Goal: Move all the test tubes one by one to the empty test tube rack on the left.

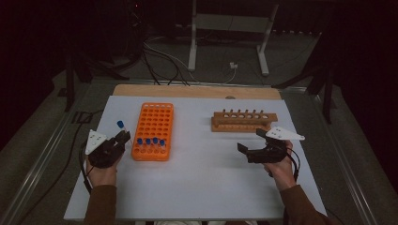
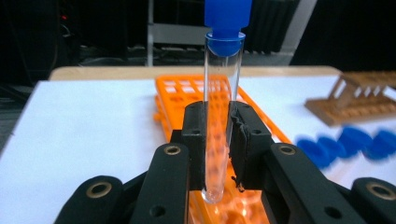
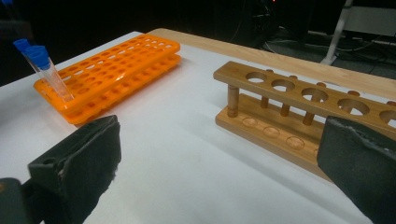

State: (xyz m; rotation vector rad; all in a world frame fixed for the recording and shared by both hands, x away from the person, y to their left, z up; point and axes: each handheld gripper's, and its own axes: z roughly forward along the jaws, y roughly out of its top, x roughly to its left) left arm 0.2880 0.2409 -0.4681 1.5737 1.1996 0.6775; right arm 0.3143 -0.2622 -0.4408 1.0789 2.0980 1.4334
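My left gripper (image 1: 123, 138) is shut on a clear tube (image 1: 121, 127) with a blue cap, just left of the orange rack (image 1: 153, 125). In the left gripper view the tube (image 2: 218, 107) stands upright between the two pads, its blue cap (image 2: 227, 18) well above them, with the orange rack (image 2: 187, 93) behind. Several blue-capped tubes (image 1: 150, 141) stand in the rack's near row. My right gripper (image 1: 252, 140) is open in front of the empty wooden rack (image 1: 243, 120). In the right gripper view its jaws stand wide apart with nothing between them, facing the wooden rack (image 3: 303, 105).
The white table top (image 1: 202, 178) has bare room between the two racks and along its near edge. A wooden strip (image 1: 197, 90) runs along the far edge. Beyond it lie cables and a metal stand's legs (image 1: 225, 42) on the floor.
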